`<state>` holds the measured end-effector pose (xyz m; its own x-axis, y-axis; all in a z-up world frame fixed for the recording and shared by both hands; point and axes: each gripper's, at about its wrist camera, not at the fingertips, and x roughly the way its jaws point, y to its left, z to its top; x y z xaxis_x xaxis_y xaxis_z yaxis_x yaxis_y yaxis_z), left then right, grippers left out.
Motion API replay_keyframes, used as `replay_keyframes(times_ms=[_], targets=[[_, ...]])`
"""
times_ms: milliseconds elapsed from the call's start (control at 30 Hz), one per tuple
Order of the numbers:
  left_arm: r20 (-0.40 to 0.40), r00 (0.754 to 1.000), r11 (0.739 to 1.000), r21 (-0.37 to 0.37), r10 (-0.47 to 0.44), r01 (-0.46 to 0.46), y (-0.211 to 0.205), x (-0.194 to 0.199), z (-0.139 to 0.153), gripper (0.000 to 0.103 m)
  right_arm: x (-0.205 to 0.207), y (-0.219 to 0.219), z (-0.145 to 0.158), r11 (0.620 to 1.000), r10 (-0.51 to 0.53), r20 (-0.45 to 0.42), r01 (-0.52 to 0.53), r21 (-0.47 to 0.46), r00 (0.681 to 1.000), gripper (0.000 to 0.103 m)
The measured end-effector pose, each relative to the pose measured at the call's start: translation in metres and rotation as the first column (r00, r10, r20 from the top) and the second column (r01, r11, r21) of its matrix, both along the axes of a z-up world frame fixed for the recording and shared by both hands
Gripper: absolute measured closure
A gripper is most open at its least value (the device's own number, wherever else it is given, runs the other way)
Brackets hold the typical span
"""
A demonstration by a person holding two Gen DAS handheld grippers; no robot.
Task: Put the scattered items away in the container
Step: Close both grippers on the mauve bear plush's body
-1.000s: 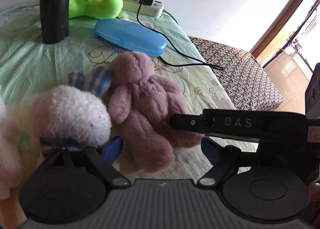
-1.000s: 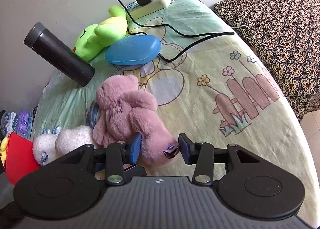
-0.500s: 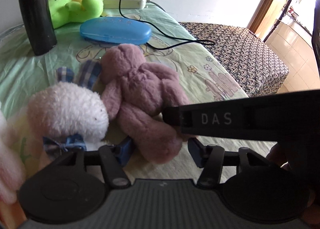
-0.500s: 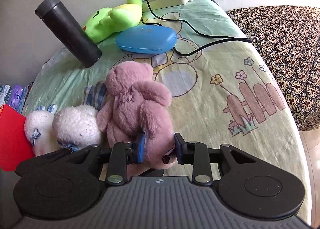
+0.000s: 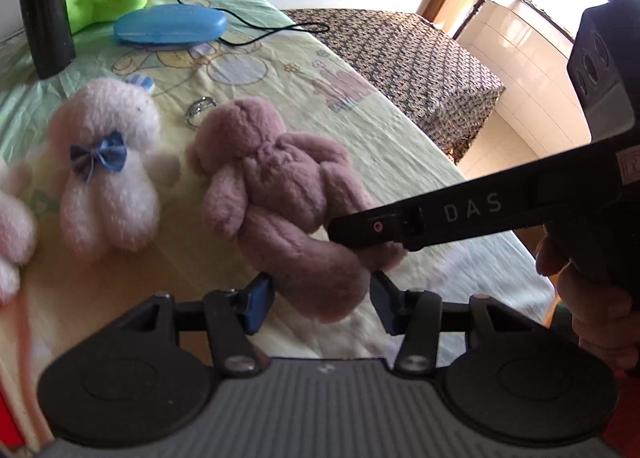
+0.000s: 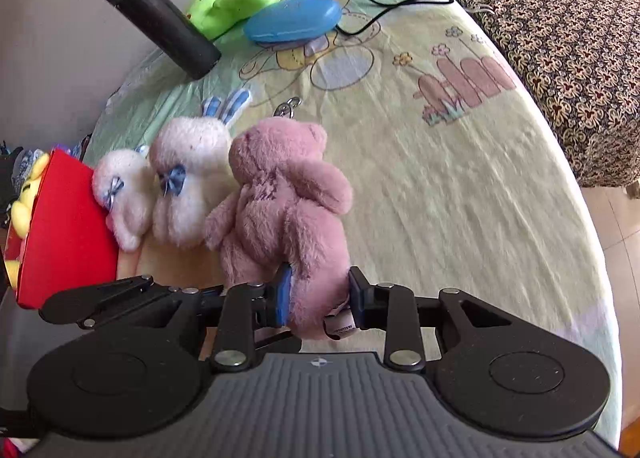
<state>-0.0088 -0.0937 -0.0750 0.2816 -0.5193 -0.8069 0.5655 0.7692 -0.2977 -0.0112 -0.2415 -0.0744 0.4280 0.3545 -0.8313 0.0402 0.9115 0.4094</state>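
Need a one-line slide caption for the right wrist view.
Right claw shut on the pink teddy bear's leg, two white plush bunnies beside it, next to the red container.

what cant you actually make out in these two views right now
- Red container: right wrist view, cut off by the left edge, inside mostly hidden by its wall.
- Pink bear: its gripped leg is covered by the right gripper.
- Left wrist view: the plush at the left edge is blurred.
- Keyring: too small to read.

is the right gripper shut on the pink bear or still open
Shut on it: in the right wrist view, the right gripper has both fingers pressed into the pink bear at its leg, squeezing the plush.
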Motion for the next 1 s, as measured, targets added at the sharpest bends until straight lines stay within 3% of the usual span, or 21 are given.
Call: replay_keyframes(times_ms=[200,267,400,633,800,1000], targets=[[-0.025,1.000,1.000,-0.012,0.009,-0.009,0.019,-0.017,0.000,0.052,-0.024,0.014,-0.005,0.997,0.078,-0.070,-0.079,-0.004,0.994,0.071],[-0.024,0.999,1.000,-0.015,0.025,-0.025,0.020,-0.016,-0.001,0.052,-0.023,0.011,-0.006,0.998,0.062,-0.084,-0.061,0.020,0.995,0.069],[0.029,0.998,0.998,0.003,0.057,-0.057,0.017,-0.007,0.000,0.035,-0.017,0.002,-0.006,0.997,-0.016,-0.088,0.022,0.072,0.996,0.067],[0.021,0.997,0.997,0.012,0.075,-0.075,0.009,0.012,-0.013,0.035,0.001,0.002,-0.009,0.997,-0.051,-0.063,0.055,0.058,0.997,0.066],[0.043,0.996,0.997,0.034,0.073,-0.075,0.005,0.018,-0.013,0.033,0.011,0.004,-0.009,0.999,-0.002,-0.036,0.003,0.039,0.999,0.066],[0.074,0.995,0.997,0.030,0.068,-0.071,0.005,0.014,-0.015,0.032,0.015,0.017,-0.007,0.992,0.112,0.006,-0.111,-0.061,0.994,0.066]])
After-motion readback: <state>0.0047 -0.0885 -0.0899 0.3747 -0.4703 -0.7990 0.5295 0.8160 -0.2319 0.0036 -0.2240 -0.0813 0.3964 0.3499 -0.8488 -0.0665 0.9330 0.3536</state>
